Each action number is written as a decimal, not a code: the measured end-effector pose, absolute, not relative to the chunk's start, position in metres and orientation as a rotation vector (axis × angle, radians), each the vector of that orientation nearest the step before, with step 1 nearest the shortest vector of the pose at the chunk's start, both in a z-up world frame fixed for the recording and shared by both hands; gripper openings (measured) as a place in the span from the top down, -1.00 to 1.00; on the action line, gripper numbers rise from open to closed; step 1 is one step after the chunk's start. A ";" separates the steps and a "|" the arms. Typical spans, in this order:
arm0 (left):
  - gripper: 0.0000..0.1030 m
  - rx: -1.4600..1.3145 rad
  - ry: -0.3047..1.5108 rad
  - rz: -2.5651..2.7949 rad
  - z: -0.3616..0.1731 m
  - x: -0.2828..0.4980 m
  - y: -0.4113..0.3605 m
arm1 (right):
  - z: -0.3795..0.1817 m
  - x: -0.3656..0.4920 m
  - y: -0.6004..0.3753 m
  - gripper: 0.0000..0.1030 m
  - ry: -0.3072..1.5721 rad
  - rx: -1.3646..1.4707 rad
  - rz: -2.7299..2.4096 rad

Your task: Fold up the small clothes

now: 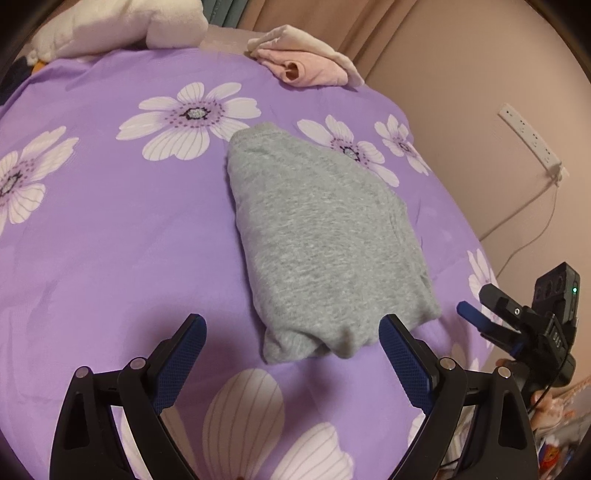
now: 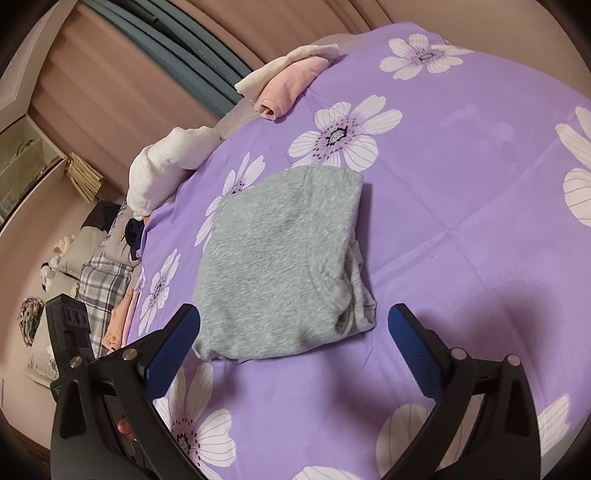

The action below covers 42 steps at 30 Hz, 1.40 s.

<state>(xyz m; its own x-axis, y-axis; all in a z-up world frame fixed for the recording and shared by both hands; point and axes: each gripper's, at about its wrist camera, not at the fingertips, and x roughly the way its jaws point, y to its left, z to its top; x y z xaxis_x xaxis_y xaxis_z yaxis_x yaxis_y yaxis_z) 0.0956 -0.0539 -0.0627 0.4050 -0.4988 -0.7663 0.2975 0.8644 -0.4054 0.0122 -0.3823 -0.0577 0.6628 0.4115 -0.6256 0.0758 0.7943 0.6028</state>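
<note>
A grey garment (image 1: 317, 243) lies folded into a compact rectangle on the purple flowered bedspread (image 1: 110, 229); it also shows in the right wrist view (image 2: 280, 266). My left gripper (image 1: 291, 325) is open and empty, hovering just short of the garment's near edge. My right gripper (image 2: 293, 317) is open and empty, its fingers spread before the garment's near edge. The right gripper also shows in the left wrist view (image 1: 476, 314) at the bed's right side.
Folded pink and cream clothes (image 1: 306, 59) lie at the bed's far edge, also in the right wrist view (image 2: 284, 85). A white plush blanket (image 1: 122, 26) sits at the far left. A power strip (image 1: 532, 140) hangs on the wall. Pillows and clothes (image 2: 99, 280) lie beside the bed.
</note>
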 end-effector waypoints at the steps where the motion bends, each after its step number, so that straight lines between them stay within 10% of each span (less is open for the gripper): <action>1: -0.82 -0.221 1.043 -0.510 -0.064 0.097 -0.054 | -0.059 0.014 -0.384 -0.99 0.842 0.647 0.204; 42: -0.82 -0.545 1.189 -0.619 -0.115 0.184 -0.066 | -0.109 0.133 -0.392 -0.96 1.008 0.673 0.347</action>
<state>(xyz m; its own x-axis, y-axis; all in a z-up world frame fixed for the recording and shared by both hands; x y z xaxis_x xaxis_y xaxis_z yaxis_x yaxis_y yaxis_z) 0.1838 -0.0655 -0.1150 0.2479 -0.6956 -0.6743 0.1533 0.7154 -0.6817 0.1332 -0.3922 -0.1087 0.5031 0.5587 -0.6593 0.0341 0.7495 0.6612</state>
